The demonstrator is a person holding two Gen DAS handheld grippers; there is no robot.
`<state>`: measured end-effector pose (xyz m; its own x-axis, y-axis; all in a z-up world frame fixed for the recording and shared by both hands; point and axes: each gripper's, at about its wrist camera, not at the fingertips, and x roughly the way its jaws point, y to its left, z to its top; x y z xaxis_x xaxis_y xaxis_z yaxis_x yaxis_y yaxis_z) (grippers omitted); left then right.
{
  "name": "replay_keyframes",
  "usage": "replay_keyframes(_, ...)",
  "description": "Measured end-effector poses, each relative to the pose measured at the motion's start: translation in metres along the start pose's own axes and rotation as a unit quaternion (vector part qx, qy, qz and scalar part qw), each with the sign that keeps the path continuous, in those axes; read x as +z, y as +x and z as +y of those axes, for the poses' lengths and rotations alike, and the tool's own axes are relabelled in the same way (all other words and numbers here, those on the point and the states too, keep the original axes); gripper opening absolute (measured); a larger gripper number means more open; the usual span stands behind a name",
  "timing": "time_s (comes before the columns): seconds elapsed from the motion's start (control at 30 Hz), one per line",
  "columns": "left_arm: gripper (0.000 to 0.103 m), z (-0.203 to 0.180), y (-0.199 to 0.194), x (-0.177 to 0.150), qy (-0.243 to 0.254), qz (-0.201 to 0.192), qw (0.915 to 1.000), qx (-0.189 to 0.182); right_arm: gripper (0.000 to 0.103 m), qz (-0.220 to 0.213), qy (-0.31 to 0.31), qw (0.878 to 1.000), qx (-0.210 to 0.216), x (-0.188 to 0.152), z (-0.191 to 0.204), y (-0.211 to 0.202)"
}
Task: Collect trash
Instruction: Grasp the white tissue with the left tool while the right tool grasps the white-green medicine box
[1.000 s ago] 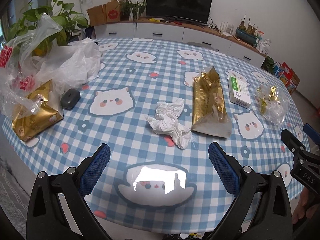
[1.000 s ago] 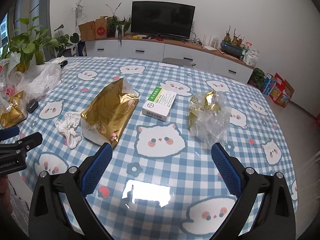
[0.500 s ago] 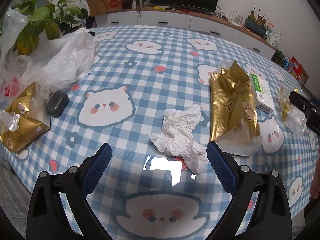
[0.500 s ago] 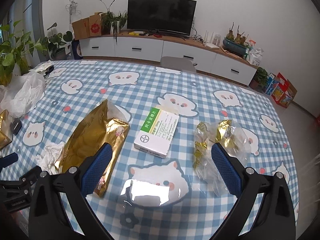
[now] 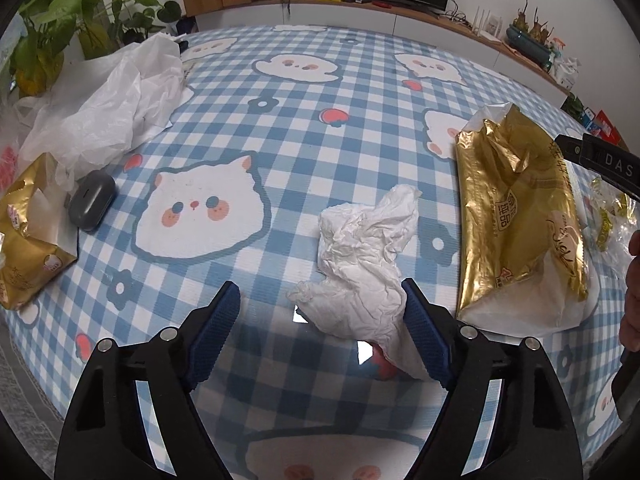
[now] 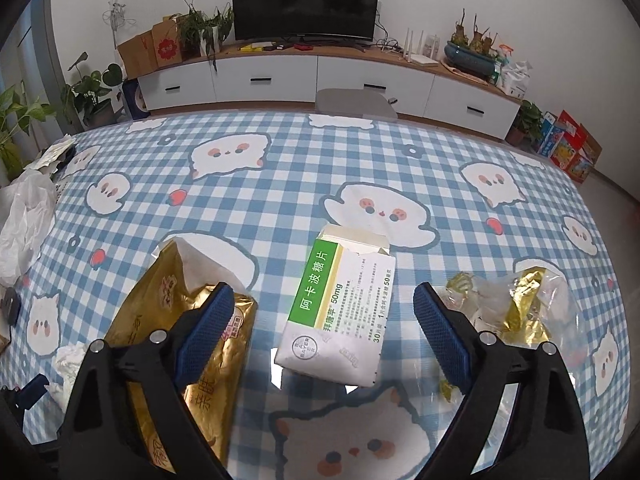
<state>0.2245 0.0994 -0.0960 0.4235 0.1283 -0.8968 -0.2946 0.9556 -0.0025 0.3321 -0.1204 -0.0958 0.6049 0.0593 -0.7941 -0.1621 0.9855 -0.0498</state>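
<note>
1. The crumpled white tissue (image 5: 364, 272) lies on the blue checked tablecloth (image 5: 304, 128), and it serves as the landmark here.
2. The left gripper (image 5: 322, 312) hangs over the tissue's near end with its jaws apart; they have just been closing. The tissue's lower tail runs against the right-side blue pad (image 5: 424, 344), which hides part of it. The other pad stands clear of the paper, so nothing is clamped.
3. Just right of the tissue lies a gold foil packet (image 5: 516, 216), its white lining showing at the near end.
4. The right gripper (image 6: 324, 324) is beyond that packet, over a white and green medicine box (image 6: 336, 312) with a torn-open far flap. Its jaws are wide and have just been closing; the box sits between them, untouched by either pad.
5. In the right wrist view the left-side pad covers part of the gold packet (image 6: 188, 344), and the tissue (image 6: 68, 360) is only a sliver at the left edge behind the gripper frame.
6. Right of the box, a clear wrapper with gold scraps (image 6: 516, 308) is partly hidden by the other finger.
7. Far left of the tissue lie a dark grey oval case (image 5: 92, 204), a white plastic bag (image 5: 116, 108) and a second gold packet (image 5: 24, 240), cut off by the frame edge.
8. A hand (image 5: 632, 292) shows only as a strip at the right border of the left wrist view.
</note>
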Motion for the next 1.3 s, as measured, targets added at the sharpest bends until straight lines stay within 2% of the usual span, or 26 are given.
replay_keyframes(0.2,0.063,-0.001,0.003,0.002,0.004,0.001,1.0000,0.002,0.080,0.022,0.002,1.000,-0.010,0.004,0.006,0.023)
replay_keyframes(0.37,0.037,-0.003,0.001,0.004,0.002,0.006,1.0000,-0.001,0.074,0.038,0.009,0.999,-0.023,0.003,0.001,0.038)
replay_keyframes(0.57,0.018,-0.008,-0.001,0.002,0.009,0.011,0.9999,-0.005,0.073,0.047,0.013,0.998,-0.033,0.000,-0.008,0.045)
replay_keyframes(0.63,0.016,-0.009,-0.002,0.001,0.012,0.012,0.9998,-0.006,0.072,0.049,0.010,0.998,-0.035,-0.001,-0.008,0.047)
replay_keyframes(0.67,0.014,-0.009,-0.002,0.001,0.012,0.012,0.9998,-0.006,0.065,0.051,0.006,0.998,-0.037,-0.002,-0.007,0.048)
replay_keyframes(0.7,0.014,-0.010,-0.002,0.001,0.014,0.012,0.9998,-0.006,0.064,0.051,0.003,0.998,-0.039,-0.002,-0.007,0.049)
replay_keyframes(1.07,0.010,-0.012,-0.002,0.001,0.018,0.012,0.9998,-0.004,0.063,0.034,0.005,0.999,-0.040,-0.004,-0.006,0.043)
replay_keyframes(1.3,0.010,-0.014,-0.008,0.000,0.023,0.012,0.9997,-0.003,0.063,0.018,-0.001,0.999,-0.026,-0.009,-0.003,0.022)
